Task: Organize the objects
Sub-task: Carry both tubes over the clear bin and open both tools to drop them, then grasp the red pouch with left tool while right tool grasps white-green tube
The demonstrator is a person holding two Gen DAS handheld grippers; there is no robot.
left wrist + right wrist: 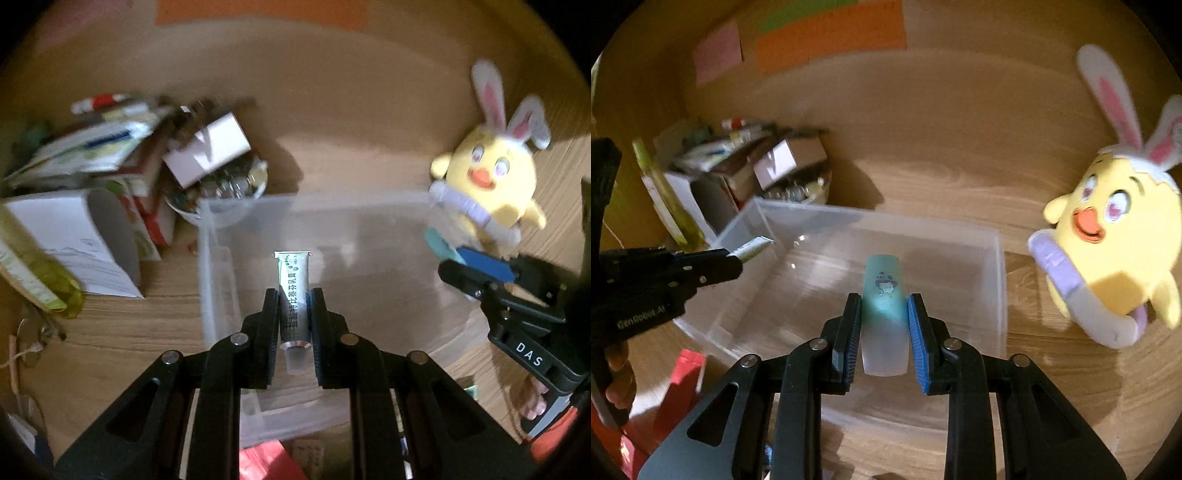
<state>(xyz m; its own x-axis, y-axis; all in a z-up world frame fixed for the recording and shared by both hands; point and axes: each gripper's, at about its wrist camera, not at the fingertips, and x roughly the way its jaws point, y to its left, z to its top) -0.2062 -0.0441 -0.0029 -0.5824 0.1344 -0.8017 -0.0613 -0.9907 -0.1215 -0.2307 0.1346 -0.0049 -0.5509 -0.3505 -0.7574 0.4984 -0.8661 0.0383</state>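
Orange paper [831, 33], pink paper [718, 55] and a green sheet [805, 14] hang on the wall [923, 92].

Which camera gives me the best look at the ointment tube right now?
Left wrist view: the ointment tube sits centred in the left gripper, label readable. The right wrist view shows only its crimped tip.

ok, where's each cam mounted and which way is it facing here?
Left wrist: on the left gripper, looking down its fingers at a tube over the clear bin; right gripper and a hand's fingers show.
Right wrist: on the right gripper, over the bin, clamping a teal bottle; left gripper at left.
Shared: bin, plush chick, clutter pile.
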